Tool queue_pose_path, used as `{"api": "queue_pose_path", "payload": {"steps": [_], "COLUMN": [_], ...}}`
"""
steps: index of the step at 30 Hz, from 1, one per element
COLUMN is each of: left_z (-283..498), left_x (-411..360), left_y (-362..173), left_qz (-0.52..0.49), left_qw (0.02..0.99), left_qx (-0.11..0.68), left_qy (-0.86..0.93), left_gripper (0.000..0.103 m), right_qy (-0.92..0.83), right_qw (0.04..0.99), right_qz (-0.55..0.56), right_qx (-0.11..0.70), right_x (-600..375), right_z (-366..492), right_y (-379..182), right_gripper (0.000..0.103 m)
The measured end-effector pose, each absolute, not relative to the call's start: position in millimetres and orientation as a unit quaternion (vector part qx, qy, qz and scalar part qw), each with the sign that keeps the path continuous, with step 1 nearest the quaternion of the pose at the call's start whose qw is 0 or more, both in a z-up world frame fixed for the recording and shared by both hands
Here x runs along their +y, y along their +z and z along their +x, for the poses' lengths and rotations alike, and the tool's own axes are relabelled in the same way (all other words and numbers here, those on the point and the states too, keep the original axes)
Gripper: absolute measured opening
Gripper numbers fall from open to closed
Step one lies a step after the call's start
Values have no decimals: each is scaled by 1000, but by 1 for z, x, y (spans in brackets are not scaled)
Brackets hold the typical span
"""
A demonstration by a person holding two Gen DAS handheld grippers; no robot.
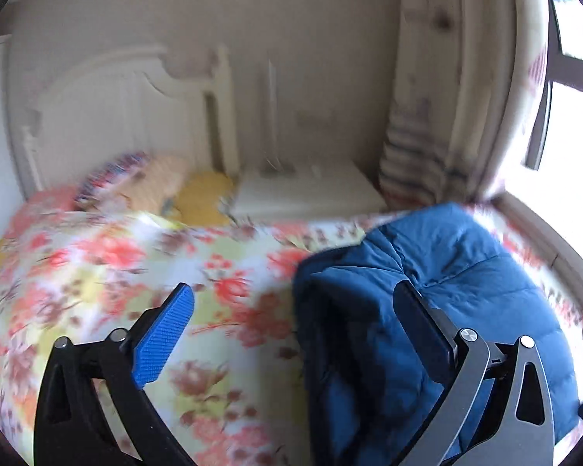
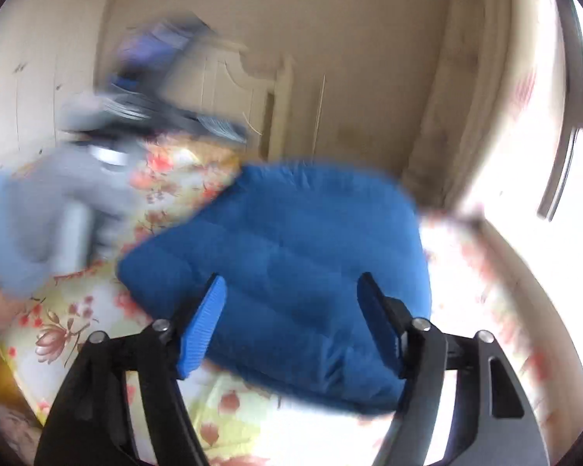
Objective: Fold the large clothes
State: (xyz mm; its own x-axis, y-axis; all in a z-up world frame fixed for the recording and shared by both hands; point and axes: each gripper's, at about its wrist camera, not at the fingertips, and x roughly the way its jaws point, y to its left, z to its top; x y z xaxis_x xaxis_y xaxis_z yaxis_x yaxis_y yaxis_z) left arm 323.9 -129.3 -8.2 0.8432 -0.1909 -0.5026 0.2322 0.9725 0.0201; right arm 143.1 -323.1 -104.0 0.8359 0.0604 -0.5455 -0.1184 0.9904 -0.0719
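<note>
A blue puffer jacket (image 2: 291, 268) lies folded into a compact, roughly square bundle on the floral bedspread (image 1: 116, 264), and everything else is easiest placed from it. In the right wrist view the right gripper (image 2: 295, 322) hangs just above the jacket's near half with its jaws spread wide and nothing between them; both blue pads (image 2: 202, 330) are clear of the fabric. To the left of the jacket in that view, a gloved hand (image 2: 39, 213) holds the other tool, though heavy motion blur leaves its details unclear. In the left wrist view the left gripper (image 1: 295, 310) also stands with jaws released: one blue pad sits over the bedspread to the jacket's left, while the dark finger (image 1: 423, 322) overlaps the jacket's quilted surface, probably in front of it and not gripping. Beyond the jacket, at the head of the bed, a white headboard (image 1: 109, 116) rises above a patterned pillow (image 1: 136, 182), with a white nightstand (image 1: 307, 190) beside it. To the jacket's right, pale curtains (image 1: 439, 116) frame a bright window (image 1: 571, 116).
</note>
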Motion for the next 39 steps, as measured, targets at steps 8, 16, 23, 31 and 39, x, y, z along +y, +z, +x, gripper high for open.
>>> {"api": "queue_pose_path", "payload": {"steps": [8,16,23,31,39], "left_z": [220,124,97,101,99], "left_x": [-107,-115,-141,-137,-134], "left_y": [19,64,48,32,29], "left_qz": [38,28,73,55,48], "left_qw": [978,985,980,978,978], "left_qx": [196,160,165,189,191], "left_qy": [-58,-63,-82,-76,-71], "left_gripper": [99,99,99,99,99], "right_qy": [82,-3,-31,-29,-31], "right_qw": [967,986,988,987,988], "right_qz": [-30,62,10,-4,-1], "right_qx": [240,152,152,158,150], "right_x": [-340,-401,-387,-376,-372], "right_z": [106,42,34,42,38], "right_y": [-71,6,17,9,11], "right_gripper": [79,101,101,101,101]}}
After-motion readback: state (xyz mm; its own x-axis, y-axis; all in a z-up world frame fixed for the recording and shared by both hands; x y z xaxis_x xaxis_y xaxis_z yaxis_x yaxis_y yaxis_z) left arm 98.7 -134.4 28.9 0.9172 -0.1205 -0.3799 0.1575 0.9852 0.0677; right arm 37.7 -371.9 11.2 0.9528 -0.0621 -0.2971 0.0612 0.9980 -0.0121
